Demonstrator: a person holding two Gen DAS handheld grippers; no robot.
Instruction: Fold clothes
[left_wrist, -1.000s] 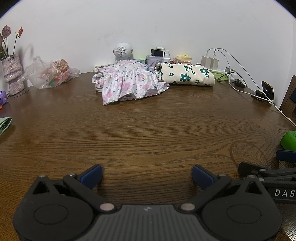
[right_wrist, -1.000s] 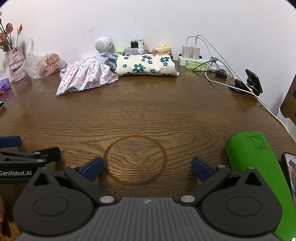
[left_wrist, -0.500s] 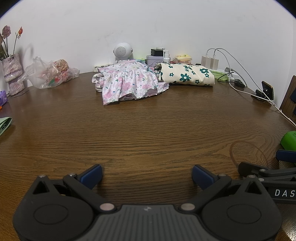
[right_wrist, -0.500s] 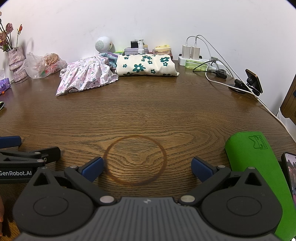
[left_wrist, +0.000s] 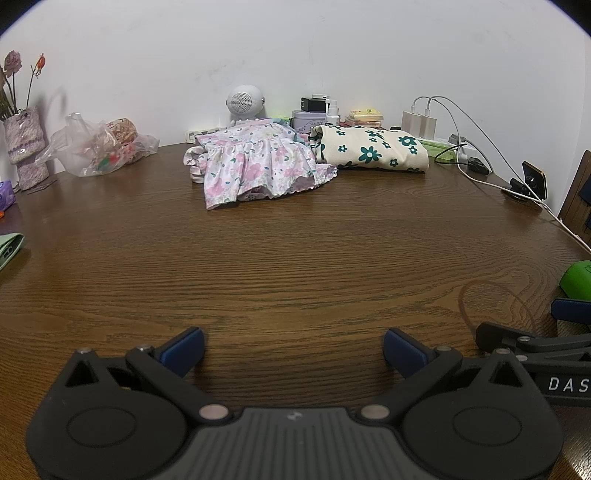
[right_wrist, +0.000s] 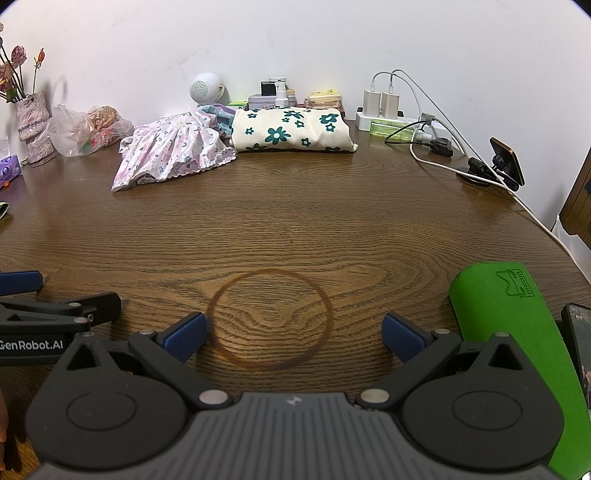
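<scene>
Left gripper and right gripper spread wide, empty, low over brown wood-grain table; far across that table, crumpled pink floral dress touching folded cream cloth with green flowers, well apart from both grippers
</scene>
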